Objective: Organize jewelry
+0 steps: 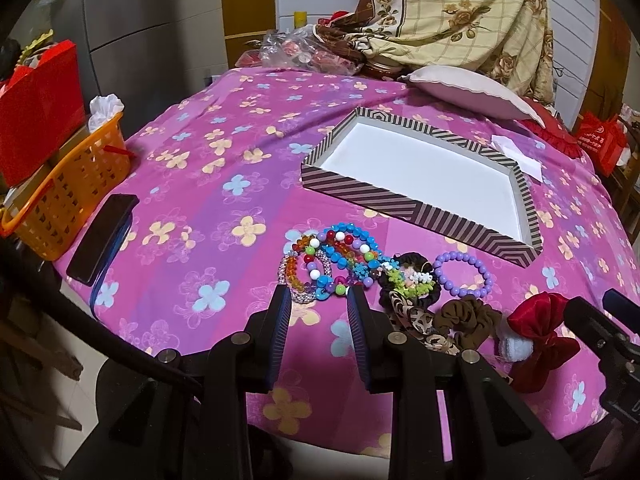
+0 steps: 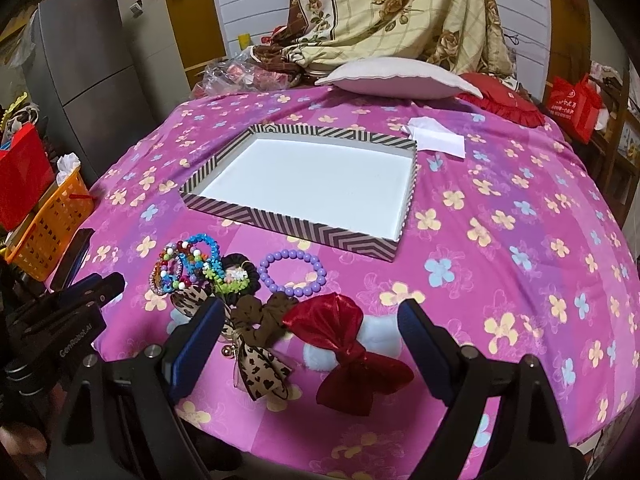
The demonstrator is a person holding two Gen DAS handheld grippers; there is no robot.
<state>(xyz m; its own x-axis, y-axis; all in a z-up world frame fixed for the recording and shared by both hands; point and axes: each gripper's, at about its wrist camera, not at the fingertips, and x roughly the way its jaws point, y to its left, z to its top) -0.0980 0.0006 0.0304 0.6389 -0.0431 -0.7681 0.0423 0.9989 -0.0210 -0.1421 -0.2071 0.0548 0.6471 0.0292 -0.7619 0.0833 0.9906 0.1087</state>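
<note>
A heap of colourful bead bracelets [image 1: 332,260] lies on the pink flowered cloth, also in the right wrist view [image 2: 184,268]. Beside it lie a purple bead bracelet [image 1: 463,274] [image 2: 293,273], a black scrunchie with flowers [image 1: 408,280], a brown scrunchie [image 1: 468,320] [image 2: 256,316], a leopard bow [image 2: 260,368] and a red velvet bow [image 1: 540,336] [image 2: 352,352]. An empty striped tray [image 1: 416,210] [image 2: 280,224] with a white floor stands beyond them. My left gripper [image 1: 318,296] is open, its tips at the near edge of the bead heap. My right gripper [image 2: 310,312] is wide open around the red bow.
An orange basket [image 1: 68,196] and a dark phone-like case [image 1: 102,236] sit at the left table edge. A pale cushion [image 2: 400,78], a white paper [image 2: 436,138], a plastic bag [image 1: 304,52] and a draped blanket [image 1: 460,12] lie at the back.
</note>
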